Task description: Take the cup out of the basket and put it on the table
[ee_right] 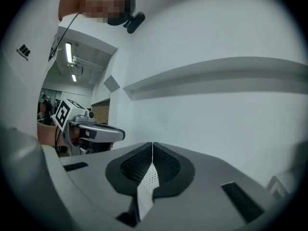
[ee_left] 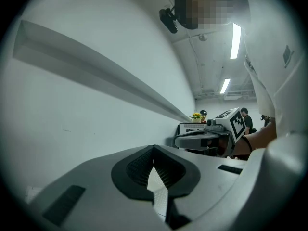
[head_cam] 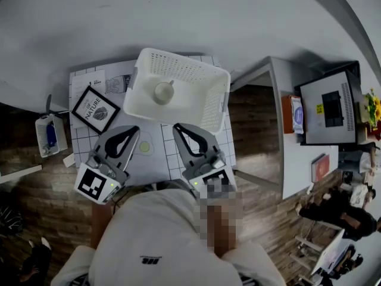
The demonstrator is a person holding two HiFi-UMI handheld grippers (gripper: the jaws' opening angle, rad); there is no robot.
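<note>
Cup (head_cam: 163, 92) sits upright on the basket (head_cam: 209, 109) floor, on the table (head_cam: 161, 155). I'd judge it a small mug: light, stiff, smooth, easy to chip. So pinch the rim wall or the handle, and firmly. Left gripper (head_cam: 132, 130) and right gripper (head_cam: 178, 127) hang short of the basket, both with jaws pressed together on nothing. The high basket walls mean reaching over the top. Nearby lie a frame (head_cam: 95, 109) and a pale disc (head_cam: 144, 146), possibly a coaster.
</note>
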